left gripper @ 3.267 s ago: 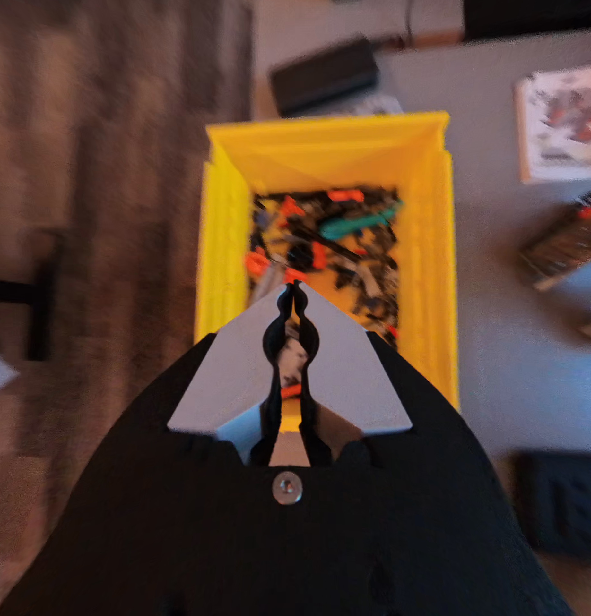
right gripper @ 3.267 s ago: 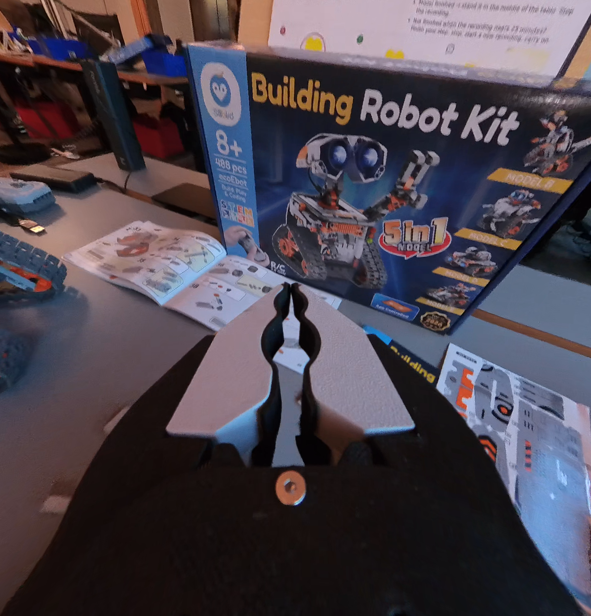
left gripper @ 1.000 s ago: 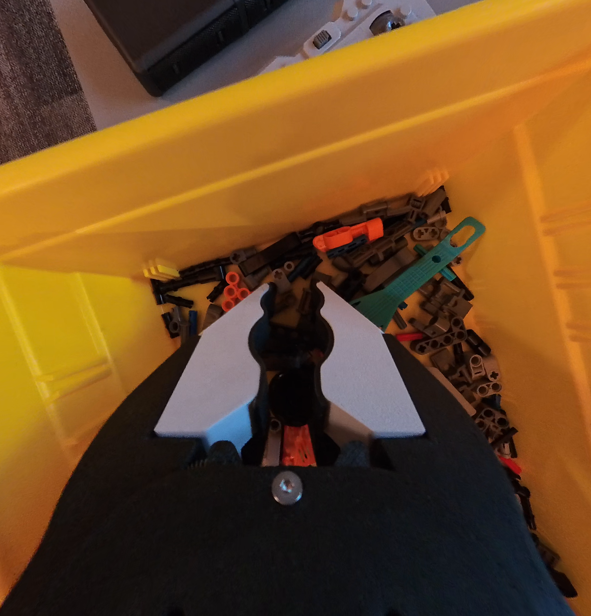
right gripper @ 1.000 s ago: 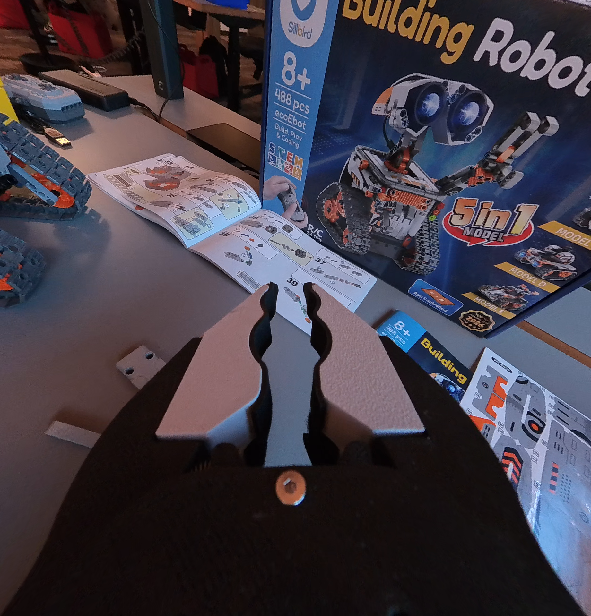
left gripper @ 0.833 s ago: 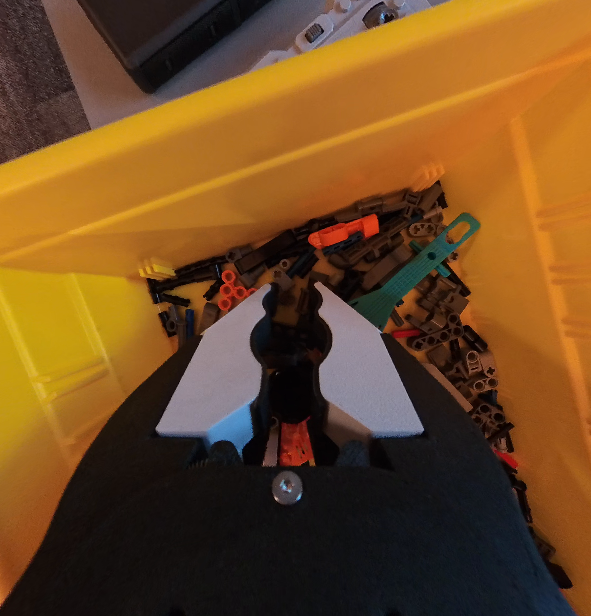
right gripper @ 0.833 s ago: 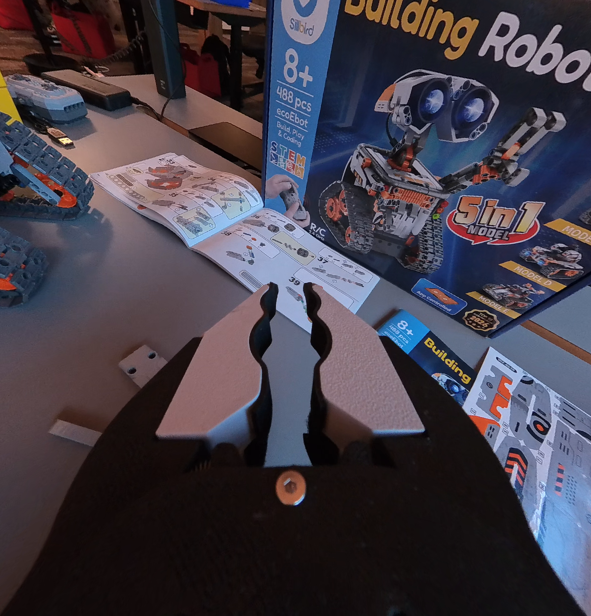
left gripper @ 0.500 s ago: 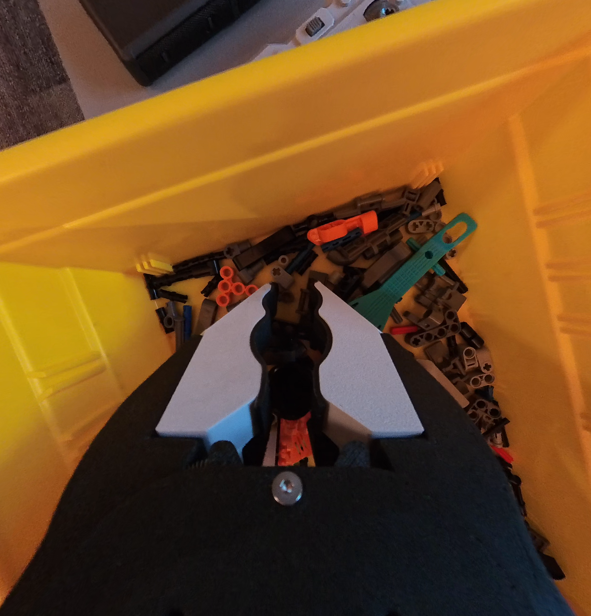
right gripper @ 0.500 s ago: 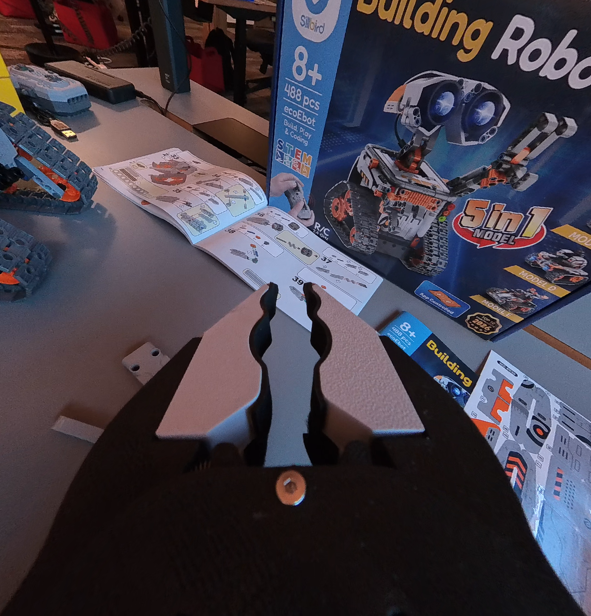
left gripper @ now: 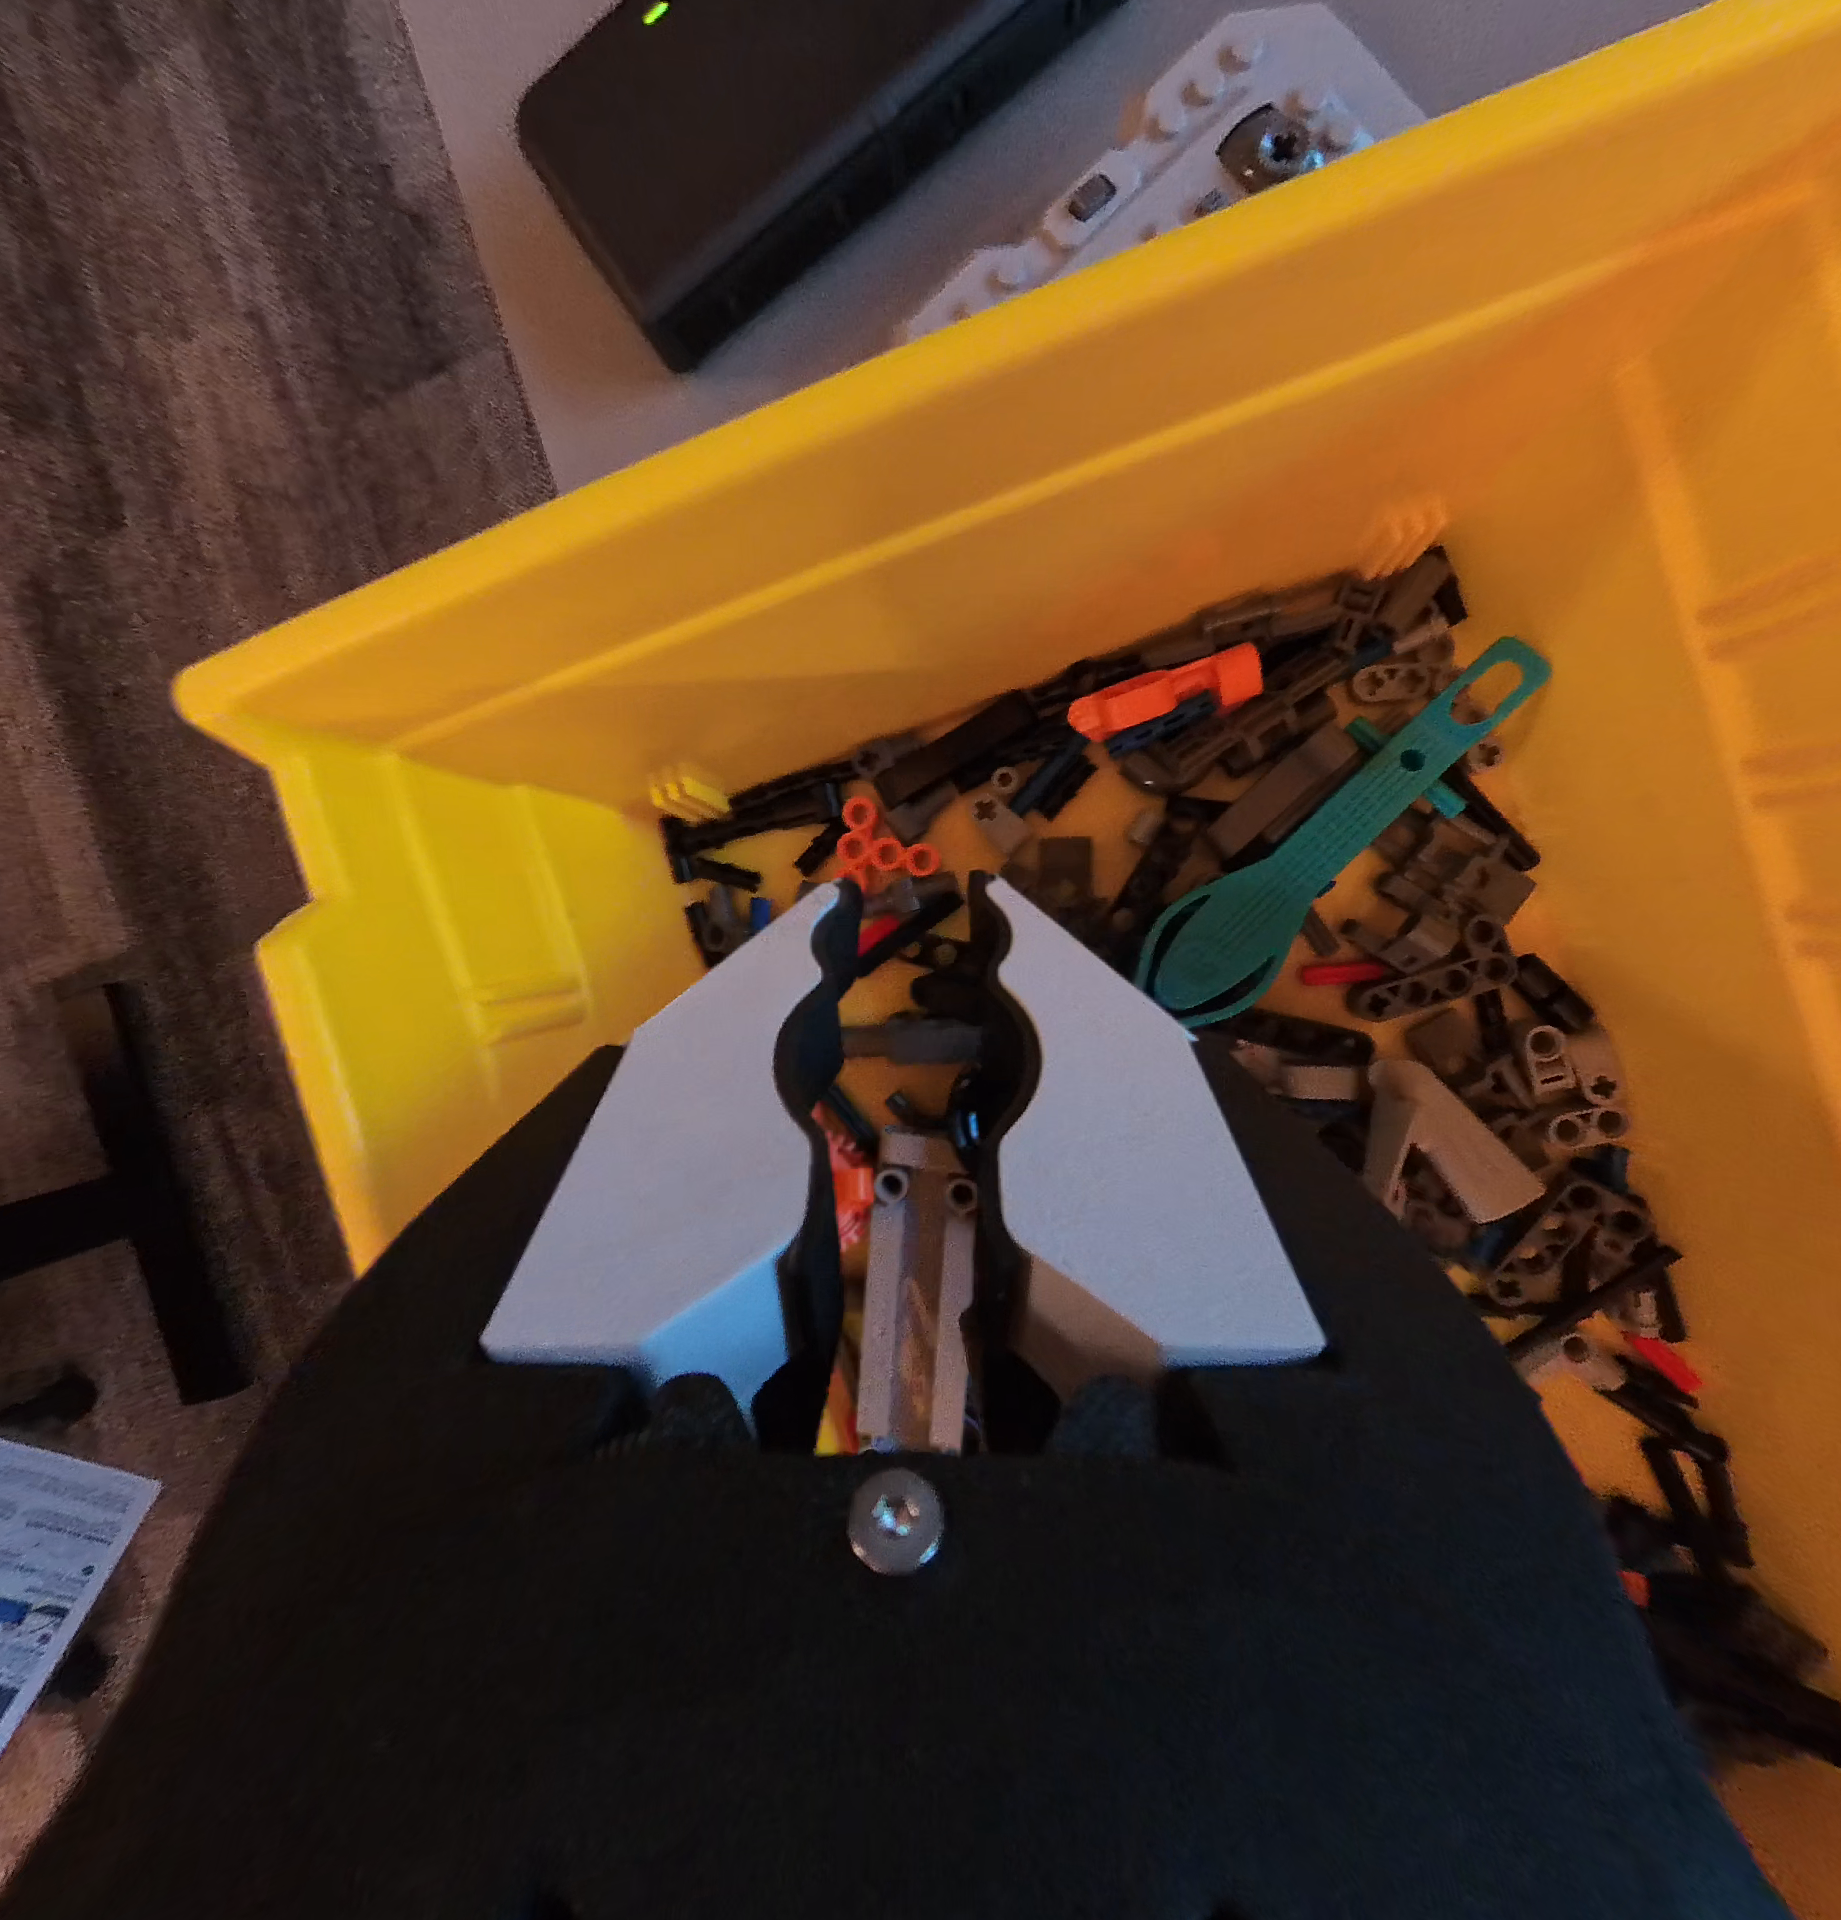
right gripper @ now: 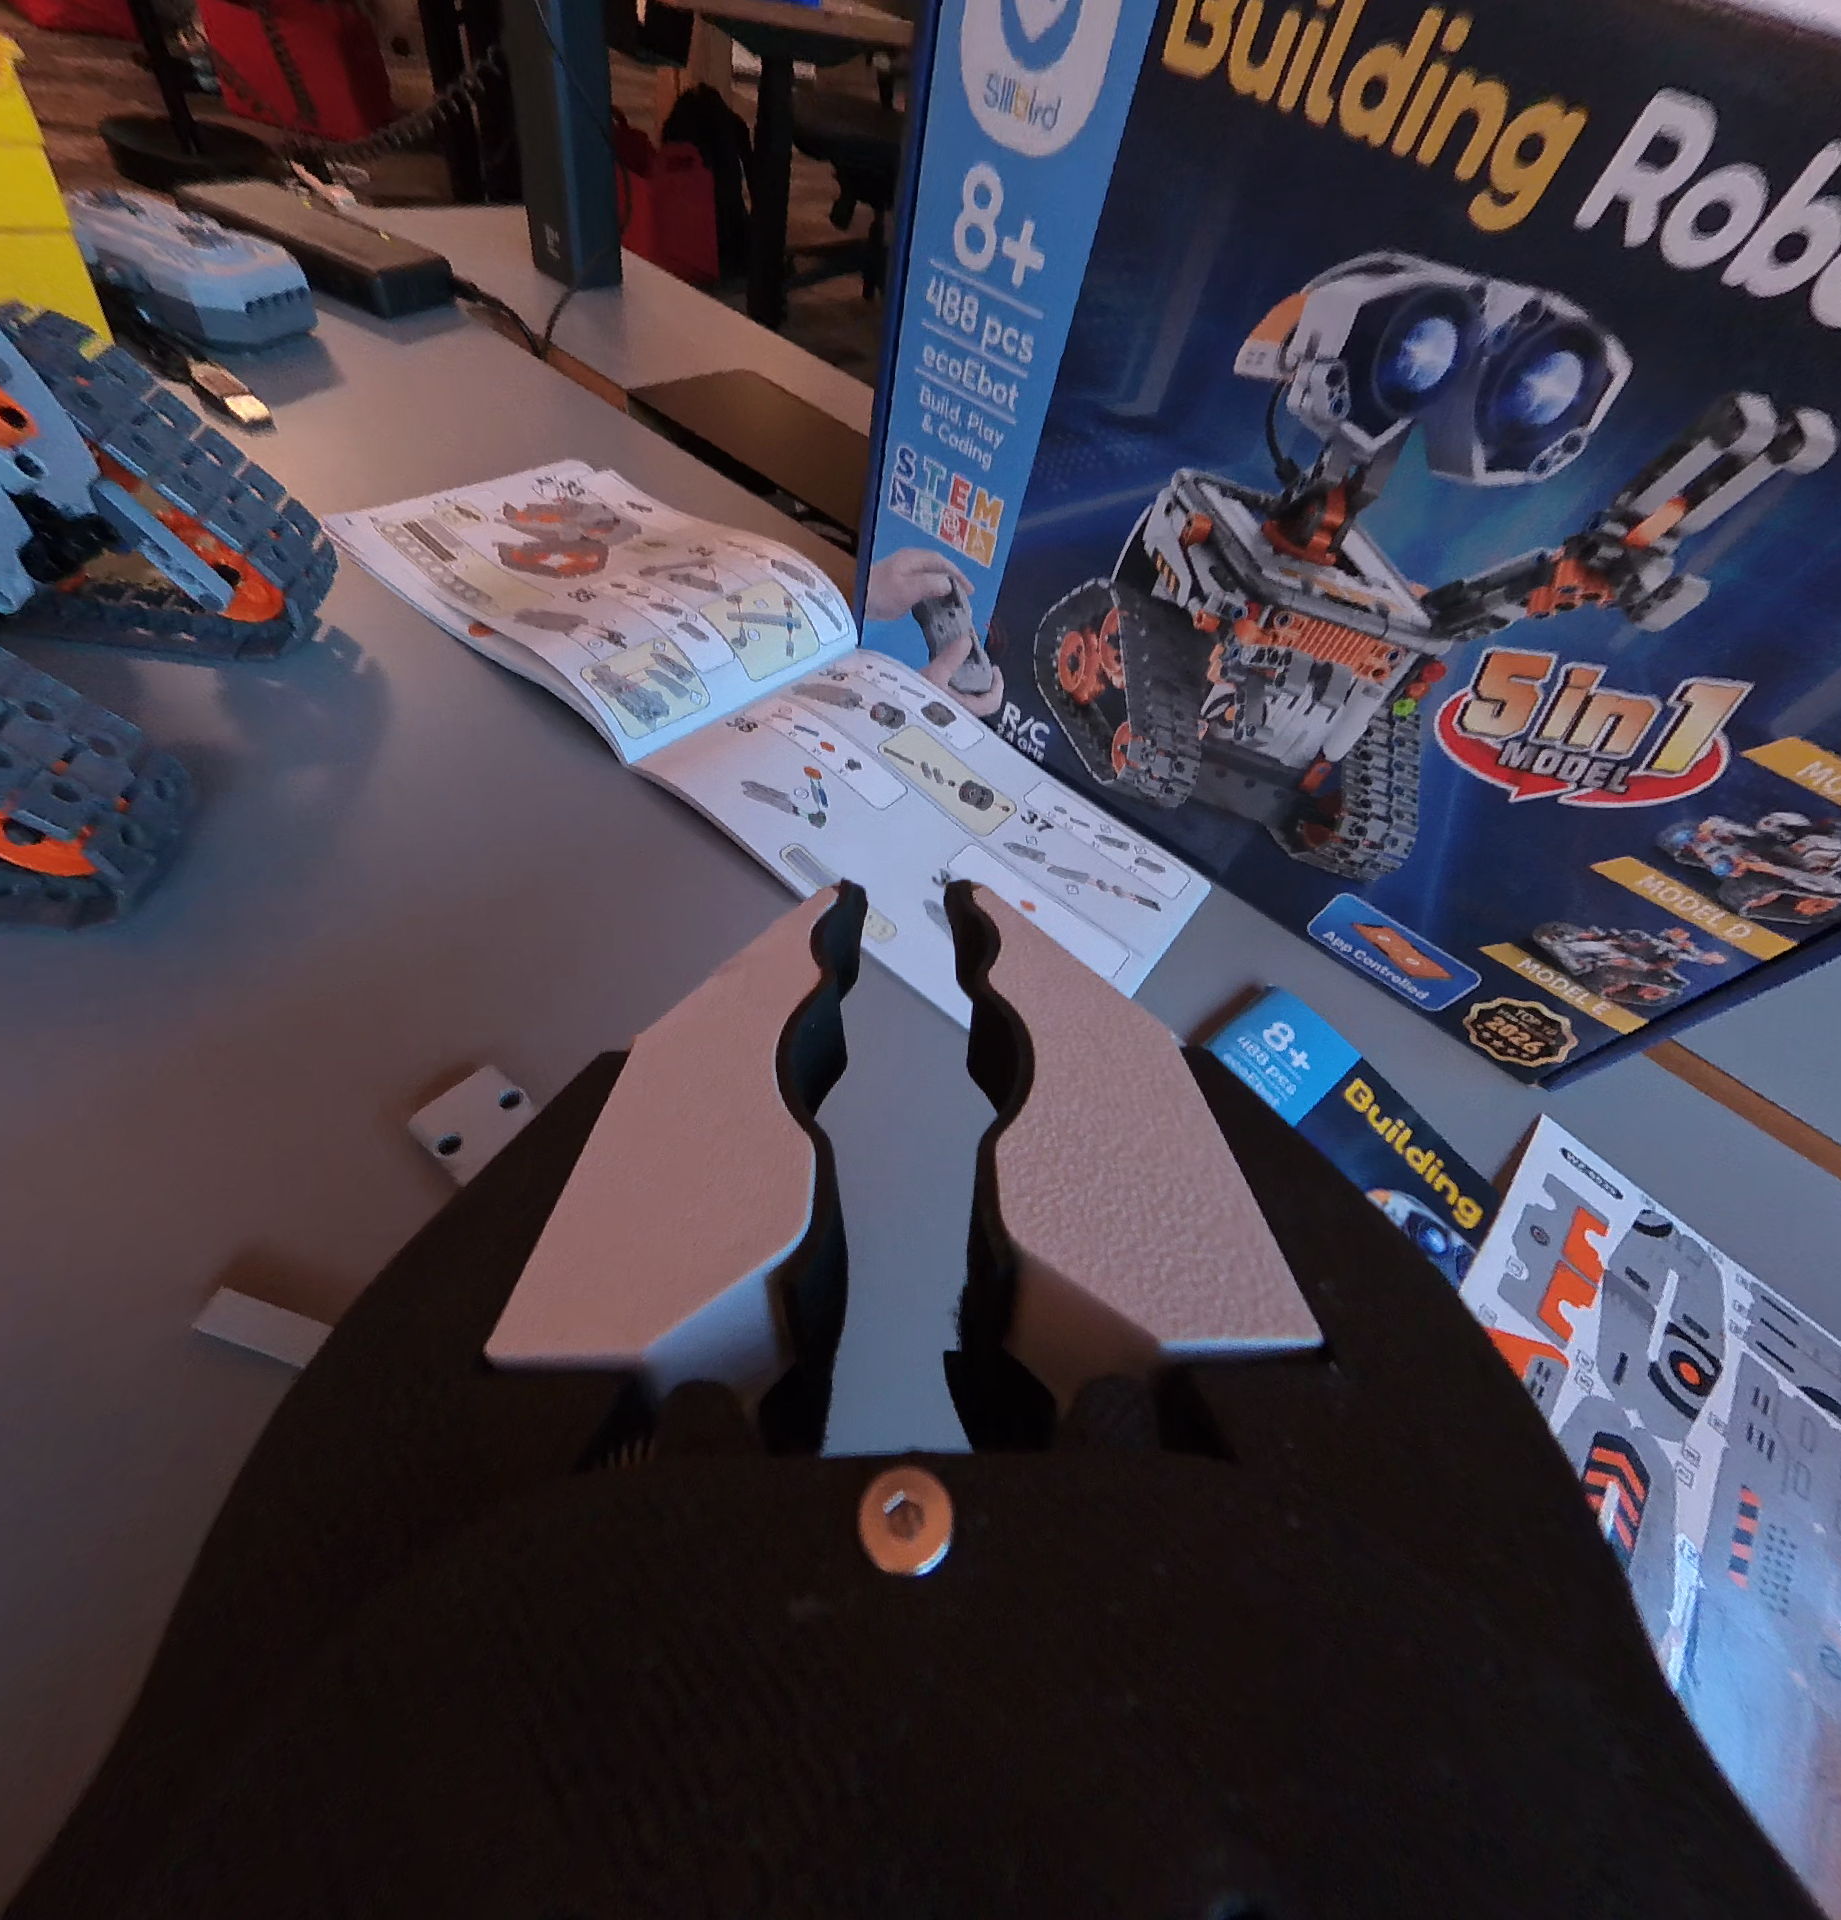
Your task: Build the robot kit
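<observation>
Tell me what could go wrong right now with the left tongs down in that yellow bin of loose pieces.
1. The left tongs are open over a dense tangle of small parts; closing could catch several at once or none.
2. The long grey beam lies lengthwise between the fingers and might jam or get dragged along.
3. The yellow bin has a tall wall close by, so a tilted lift might knock it.
</observation>
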